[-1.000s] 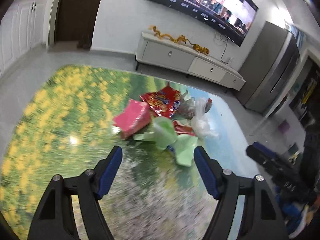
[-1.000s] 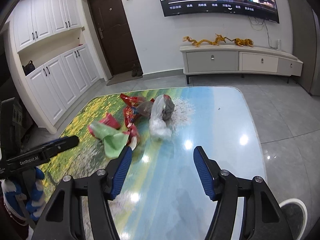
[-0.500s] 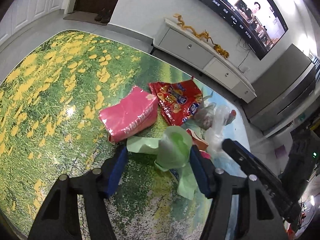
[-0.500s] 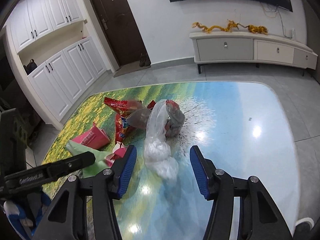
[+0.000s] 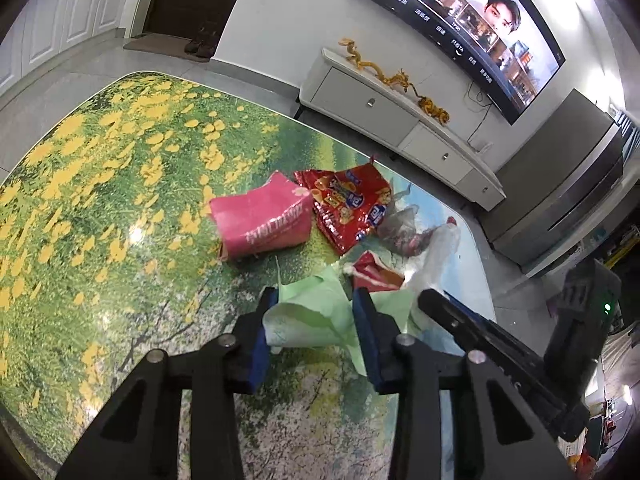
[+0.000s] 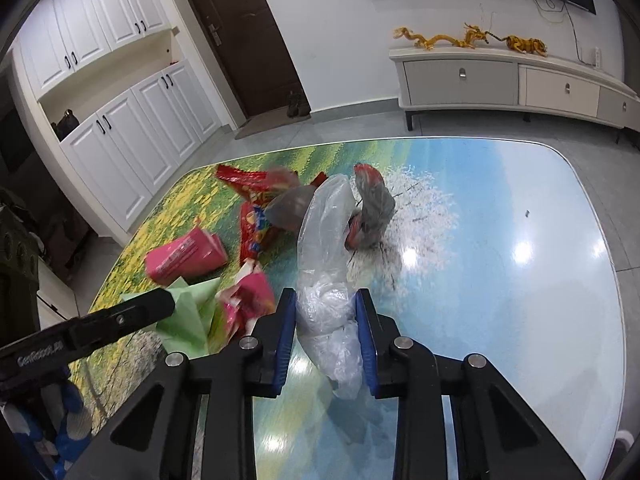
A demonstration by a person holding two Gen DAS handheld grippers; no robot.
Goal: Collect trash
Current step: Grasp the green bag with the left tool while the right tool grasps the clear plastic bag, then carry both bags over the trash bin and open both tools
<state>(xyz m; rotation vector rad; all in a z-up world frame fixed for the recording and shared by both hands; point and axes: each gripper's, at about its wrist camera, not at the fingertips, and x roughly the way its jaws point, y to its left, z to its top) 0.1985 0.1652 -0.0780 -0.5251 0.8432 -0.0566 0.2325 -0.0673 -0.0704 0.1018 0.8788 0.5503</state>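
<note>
Both claws now closed in on trash.
My left claw [image 5: 314, 318] pinches the green paper [image 5: 308, 320]; my right claw [image 6: 326, 320] squeezes the clear plastic bag [image 6: 326, 276], ready to lift off the table [image 6: 500, 280].

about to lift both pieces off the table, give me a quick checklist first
1. Left gripper closed on green bag: ok, pads press both sides.
2. Right gripper closed on clear bag: ok, bunched between the pads.
3. Clear bag free of the grey wrapper: cannot tell, its far end lies against it.
4. Green bag free of the torn red wrapper: cannot tell, they overlap.
5. Pink carton clear of both grippers: ok.
6. Grippers apart from each other: ok, though close.
</note>
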